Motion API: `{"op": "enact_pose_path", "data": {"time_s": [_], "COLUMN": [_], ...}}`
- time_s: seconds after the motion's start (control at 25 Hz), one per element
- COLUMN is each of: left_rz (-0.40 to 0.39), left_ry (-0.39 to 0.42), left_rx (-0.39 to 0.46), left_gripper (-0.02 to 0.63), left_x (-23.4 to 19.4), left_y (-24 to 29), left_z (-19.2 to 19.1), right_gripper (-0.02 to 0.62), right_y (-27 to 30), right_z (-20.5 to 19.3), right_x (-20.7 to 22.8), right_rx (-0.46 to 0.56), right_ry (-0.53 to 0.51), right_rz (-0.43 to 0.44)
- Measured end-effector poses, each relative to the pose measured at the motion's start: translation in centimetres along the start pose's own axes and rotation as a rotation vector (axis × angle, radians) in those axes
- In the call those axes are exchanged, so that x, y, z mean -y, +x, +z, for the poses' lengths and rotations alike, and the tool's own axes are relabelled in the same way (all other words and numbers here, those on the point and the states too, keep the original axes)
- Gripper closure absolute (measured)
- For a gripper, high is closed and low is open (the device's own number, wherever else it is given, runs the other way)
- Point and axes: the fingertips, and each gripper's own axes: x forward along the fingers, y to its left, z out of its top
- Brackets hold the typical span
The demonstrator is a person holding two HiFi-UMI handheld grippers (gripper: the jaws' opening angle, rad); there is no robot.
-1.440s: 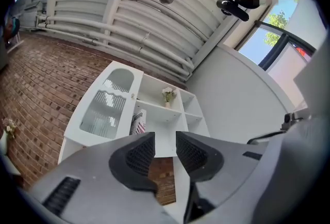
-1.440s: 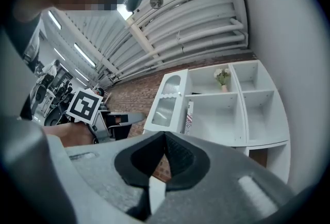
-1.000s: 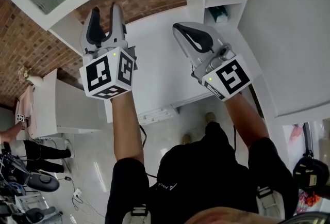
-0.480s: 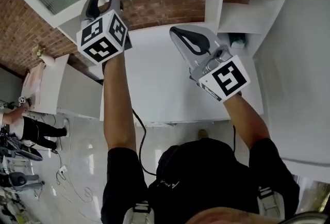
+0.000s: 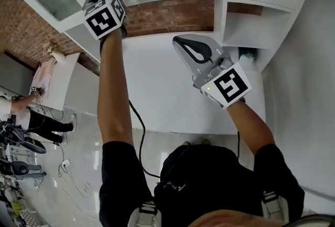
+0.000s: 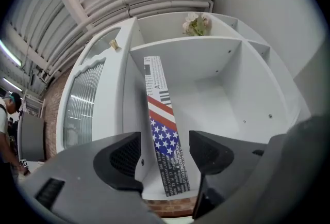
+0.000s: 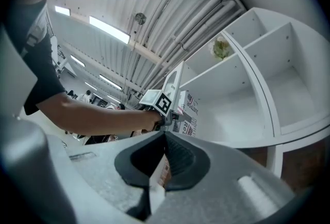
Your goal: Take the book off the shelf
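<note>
Left gripper view: my left gripper is opening its jaws wide around the flag-patterned book without touching it. The book leans in the white shelf at twelve o'clock, not yet grasped. My right gripper is closed and empty.

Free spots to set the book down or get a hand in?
Desk top below the brick wall is bare. Shelf compartment right of the book is bare too. Tight only along its left wall, where the book stands.

Head view looks steeply down; both gripper views face up into the shelf, left nearer.
</note>
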Motion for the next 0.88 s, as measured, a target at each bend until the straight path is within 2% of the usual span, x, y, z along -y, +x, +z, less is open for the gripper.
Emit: {"op": "enact_pose_path", "data": {"time_s": [0.44,0.6,0.88], "left_rz": [-0.001,0.01,-0.008], "left_ry": [0.002,-0.008,-0.018], "left_rx": [-0.103,-0.092,-0.051], "left_gripper": [0.321,0.423,0.443], "left_x": [-0.3,-0.3,0.1], "left_y": [4.7,4.8,2.8], "left_z": [-2.9,-2.9,-2.2], "right_gripper": [0.594,0.594,0.594], "right_y": [-0.1,-0.1,0.2], "right_z": [-2.0,-2.4,-2.2], "right_x": [1.4,1.4,1.2], "right_rx": [-0.01,-0.015,-0.01], "right_ry": [0.026,0.03,0.036], "right_rz": [-0.003,-0.01,-0.015]}}
